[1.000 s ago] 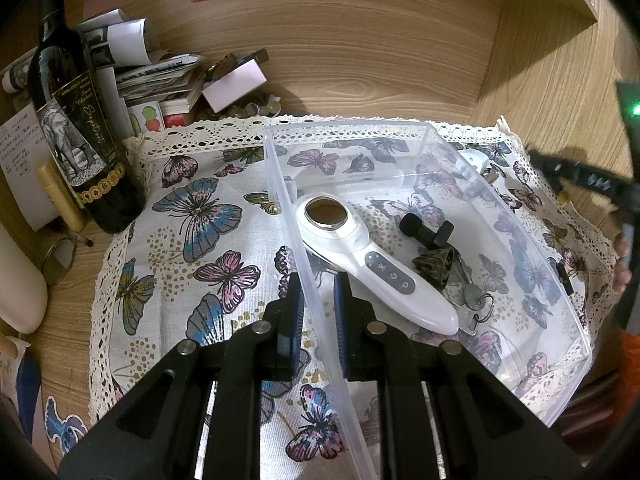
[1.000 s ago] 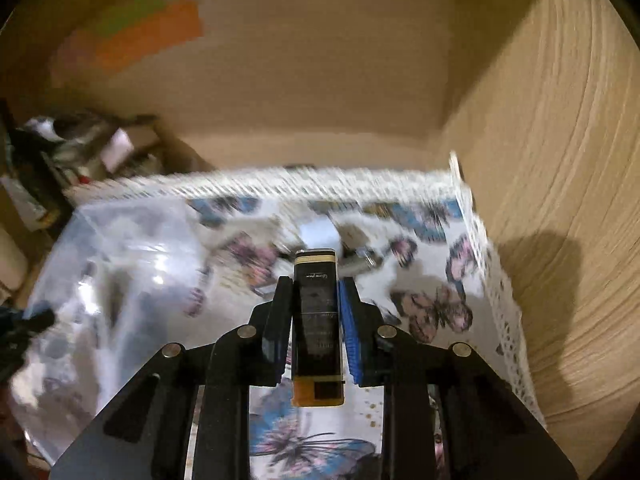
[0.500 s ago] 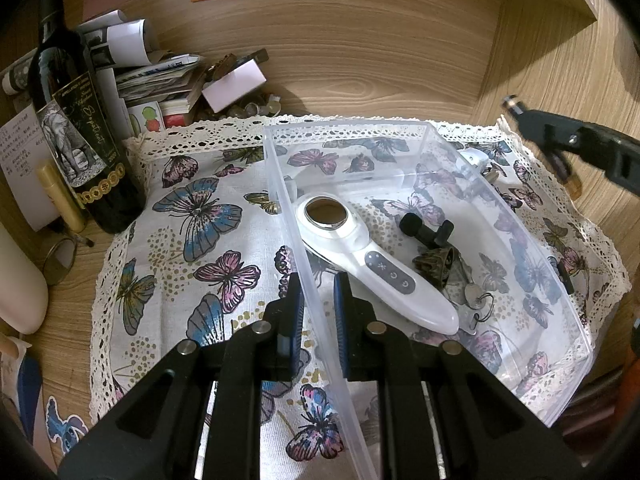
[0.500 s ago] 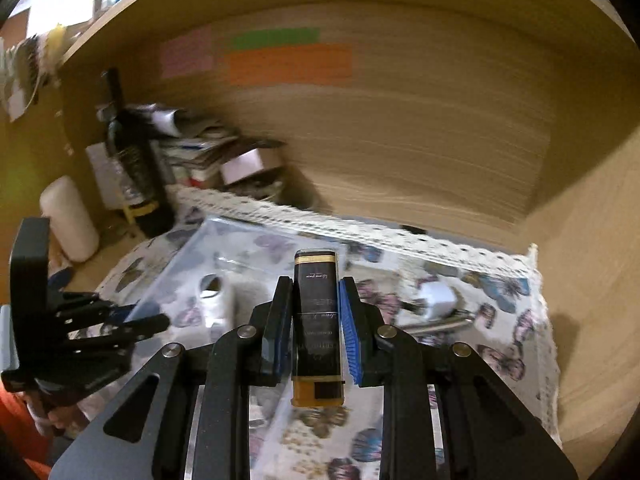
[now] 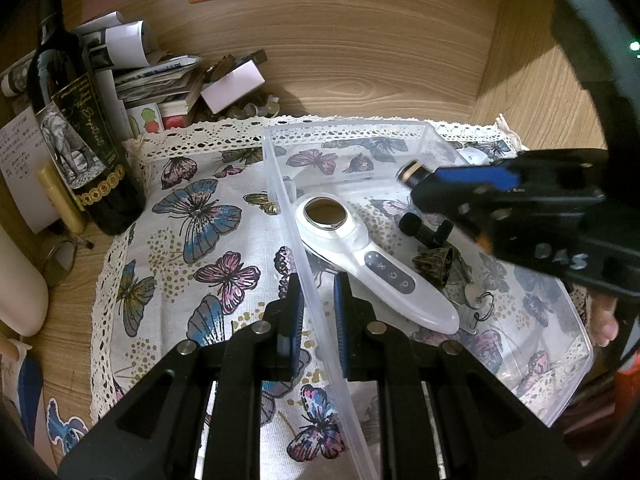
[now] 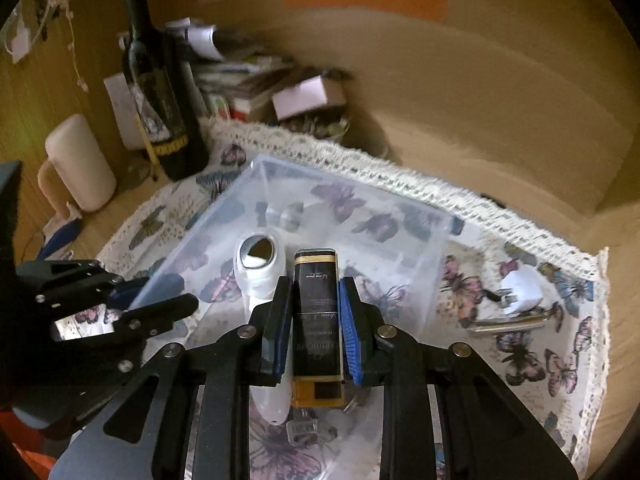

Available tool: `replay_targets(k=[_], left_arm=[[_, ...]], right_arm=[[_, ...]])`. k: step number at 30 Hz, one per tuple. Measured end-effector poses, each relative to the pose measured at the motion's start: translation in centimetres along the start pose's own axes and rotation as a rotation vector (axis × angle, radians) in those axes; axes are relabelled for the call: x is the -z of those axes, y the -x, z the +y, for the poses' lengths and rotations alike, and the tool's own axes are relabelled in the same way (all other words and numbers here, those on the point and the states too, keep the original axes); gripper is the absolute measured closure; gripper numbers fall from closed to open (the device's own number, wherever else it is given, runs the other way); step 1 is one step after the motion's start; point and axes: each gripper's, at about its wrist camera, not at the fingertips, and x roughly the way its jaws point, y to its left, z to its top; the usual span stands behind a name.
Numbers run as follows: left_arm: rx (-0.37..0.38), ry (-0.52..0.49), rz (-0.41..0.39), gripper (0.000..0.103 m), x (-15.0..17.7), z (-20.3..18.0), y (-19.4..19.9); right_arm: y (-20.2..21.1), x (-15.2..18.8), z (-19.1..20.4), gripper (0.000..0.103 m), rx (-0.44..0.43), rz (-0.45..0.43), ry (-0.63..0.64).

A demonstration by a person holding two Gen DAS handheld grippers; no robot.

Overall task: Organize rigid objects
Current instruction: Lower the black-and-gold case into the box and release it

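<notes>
Over the clear bin point(image 6: 424, 240), the right gripper point(image 6: 316, 328) clamps a black lighter point(image 6: 318, 312) with a gold cap and amber base, held lengthwise between its blue pads point(image 6: 349, 340). From the left wrist view the same gripper point(image 5: 416, 176) comes in from 3 o'clock, the lighter's gold tip point(image 5: 412, 170) poking out above the bin's inside.

At 6 o'clock in that view, the left gripper point(image 5: 318, 320) pinches the bin's left wall point(image 5: 296, 240), one pad on each side of the thin plastic.

Inside the bin lie a white handheld device point(image 5: 372, 268) running from 11 toward 5 o'clock, a small black part point(image 5: 424, 228) just beside it, a dark ridged piece point(image 5: 436, 260) and a key ring point(image 5: 480, 304).

The bin sits on a butterfly cloth point(image 5: 200, 240). At 9 o'clock on the cloth's edge stands a wine bottle point(image 5: 76, 132), with a stack of papers point(image 5: 156, 80) behind it at 11. In the right wrist view a white plug point(image 6: 520, 292) and a metal bar point(image 6: 508, 322) lie on the cloth at 3 o'clock, outside the bin.
</notes>
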Motion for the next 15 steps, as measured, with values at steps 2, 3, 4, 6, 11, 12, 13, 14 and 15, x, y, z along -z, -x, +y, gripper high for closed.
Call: replay_targets(k=[2,3,4,6,11,12,13,14,15], left_arm=[[0.001,0.001,-0.001,0.089,-0.03,0.01,-0.02],[0.001,0.0,-0.001,0.089,-0.02,-0.01,0.0],[0.001,0.001,-0.002,0.089,-0.02,-0.02,-0.01],[0.002,0.001,-0.001,0.089,-0.02,-0.02,-0.01],[0.0,0.0,-0.002,0.089,-0.01,-0.03,0.0],[0.001,0.0,-0.001,0.089,-0.02,-0.03,-0.01],[0.001,0.001,-0.001,0.089,-0.04,-0.02,-0.02],[0.001,0.001,-0.001,0.089,-0.03,-0.02,-0.01],[0.001,0.0,-0.001,0.089,-0.01,-0.04,-0.01]], right_arm=[[-0.75,0.01,0.02,0.082,0.0,0.03,0.002],[-1.01,0.01,0.02,0.082,-0.003,0.043,0.003],[-1.17,0.01,0.0,0.082,-0.01,0.056,0.004],[-1.11,-0.01,-0.07,0.082,-0.007,0.061,0.005],[-1.24,0.03,-0.01,0.081,-0.003,0.081,0.014],[-1.15,0.03,0.01,0.081,0.003,0.078,0.016],[-0.99,0.03,-0.03,0.08,0.007,0.071,0.015],[-0.94,-0.01,-0.07,0.08,0.007,0.067,0.014],[-0.73,-0.02,-0.18,0.078,0.007,0.06,0.009]])
